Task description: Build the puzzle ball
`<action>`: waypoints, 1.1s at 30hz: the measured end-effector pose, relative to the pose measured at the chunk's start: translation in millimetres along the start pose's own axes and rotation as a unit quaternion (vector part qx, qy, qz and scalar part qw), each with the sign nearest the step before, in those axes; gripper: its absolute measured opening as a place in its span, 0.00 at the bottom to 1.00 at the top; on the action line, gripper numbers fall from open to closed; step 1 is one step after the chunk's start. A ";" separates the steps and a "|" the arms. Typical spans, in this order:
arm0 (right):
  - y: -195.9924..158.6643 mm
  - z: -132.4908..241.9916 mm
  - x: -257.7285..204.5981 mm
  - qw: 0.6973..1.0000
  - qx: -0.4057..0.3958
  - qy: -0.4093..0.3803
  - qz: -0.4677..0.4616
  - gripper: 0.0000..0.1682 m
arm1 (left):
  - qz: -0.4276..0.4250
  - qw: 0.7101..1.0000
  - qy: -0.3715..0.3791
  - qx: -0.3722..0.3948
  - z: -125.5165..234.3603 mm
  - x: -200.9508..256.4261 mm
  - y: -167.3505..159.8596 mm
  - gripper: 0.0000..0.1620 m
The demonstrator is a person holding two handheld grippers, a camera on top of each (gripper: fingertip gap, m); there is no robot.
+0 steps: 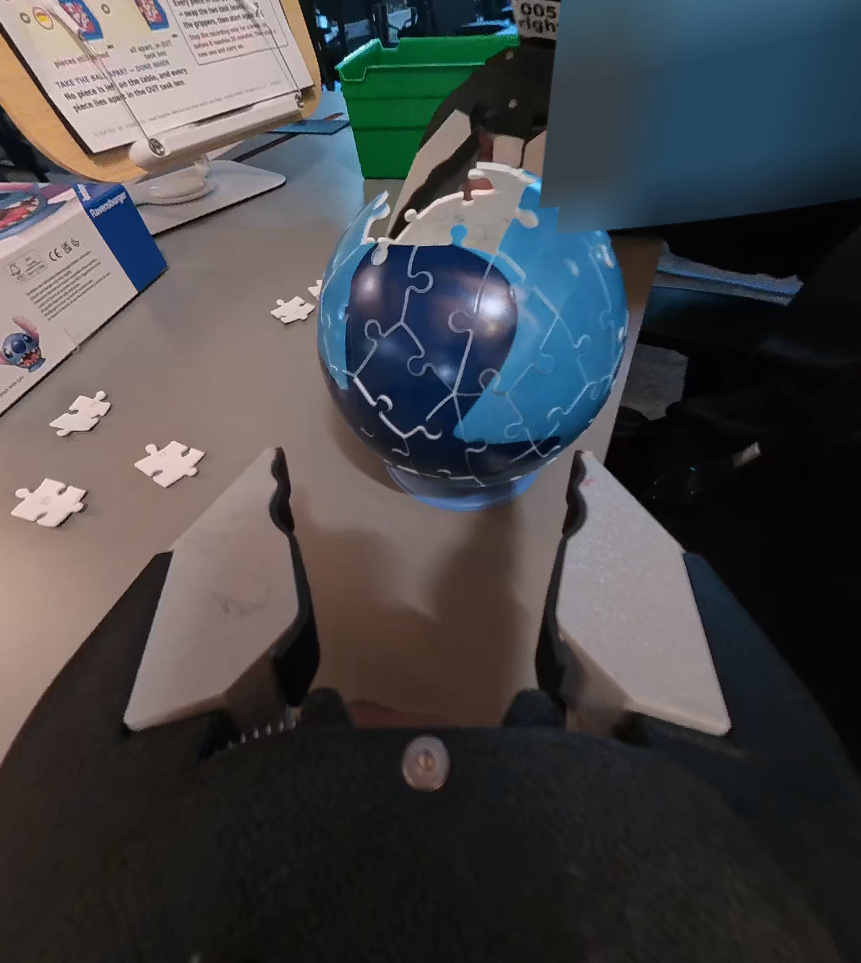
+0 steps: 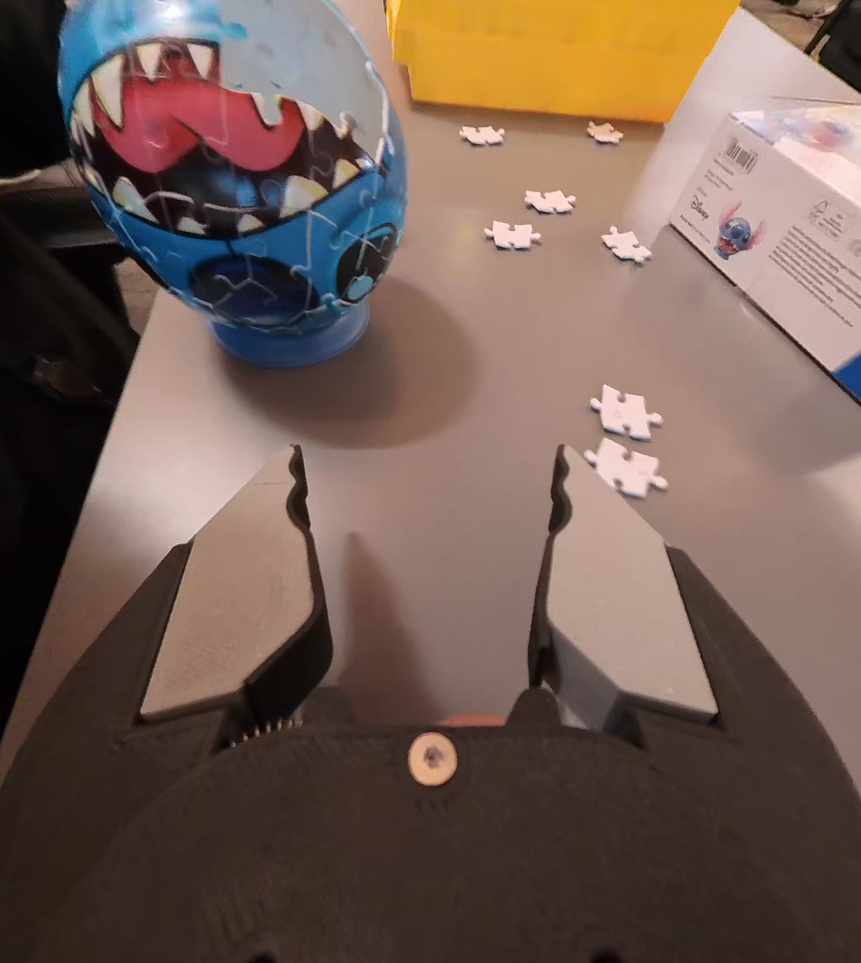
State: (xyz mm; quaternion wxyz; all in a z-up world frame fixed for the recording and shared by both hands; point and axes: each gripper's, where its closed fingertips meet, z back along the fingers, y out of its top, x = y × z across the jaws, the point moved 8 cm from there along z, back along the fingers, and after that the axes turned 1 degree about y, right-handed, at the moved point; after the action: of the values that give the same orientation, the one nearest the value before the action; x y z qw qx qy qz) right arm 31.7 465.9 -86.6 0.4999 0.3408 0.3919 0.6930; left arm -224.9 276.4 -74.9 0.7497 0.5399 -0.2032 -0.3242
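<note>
The puzzle ball point(image 1: 470, 354) stands on its blue ring stand point(image 1: 449, 495) near the table edge. It is mostly assembled, dark and light blue, with a gap at the top where white piece backs point(image 1: 459, 213) show. My left gripper point(image 1: 428, 469) is open and empty, just in front of the ball. In the right wrist view the ball point(image 2: 230, 172) shows a toothed mouth and sits at the upper left. My right gripper point(image 2: 428, 453) is open and empty above the table. One of its fingers point(image 1: 433, 167) shows behind the ball's top.
Several loose white pieces lie on the grey table point(image 1: 170, 461) point(image 2: 624, 411). The puzzle box point(image 1: 42, 292) point(image 2: 809, 250) lies beyond them. A green bin point(image 1: 407, 88), a yellow bin point(image 2: 548, 52) and an instruction sheet on a stand point(image 1: 157, 68) stand at the back. The grippers' ends are close to 20 cm from one another.
</note>
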 end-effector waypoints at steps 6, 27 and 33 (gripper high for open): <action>19.9 -27.4 -22.0 0.998 0.025 0.041 0.045 0.55 | -0.022 1.000 -0.010 -0.014 -12.0 6.5 1.7 0.64; 43.9 -66.8 -41.3 0.992 0.044 0.095 0.074 0.56 | -0.032 0.998 -0.024 -0.053 -29.0 7.7 0.8 0.63; 45.3 -69.6 -37.7 0.994 0.038 0.098 0.033 0.56 | 0.020 0.998 -0.055 -0.028 -27.3 -2.9 3.9 0.63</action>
State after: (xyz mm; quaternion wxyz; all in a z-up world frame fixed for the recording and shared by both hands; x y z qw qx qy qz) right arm -37.6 406.9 -81.6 0.4230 0.3030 0.4537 0.7235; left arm -208.1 297.8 -80.2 0.7587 0.4961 -0.2453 -0.3437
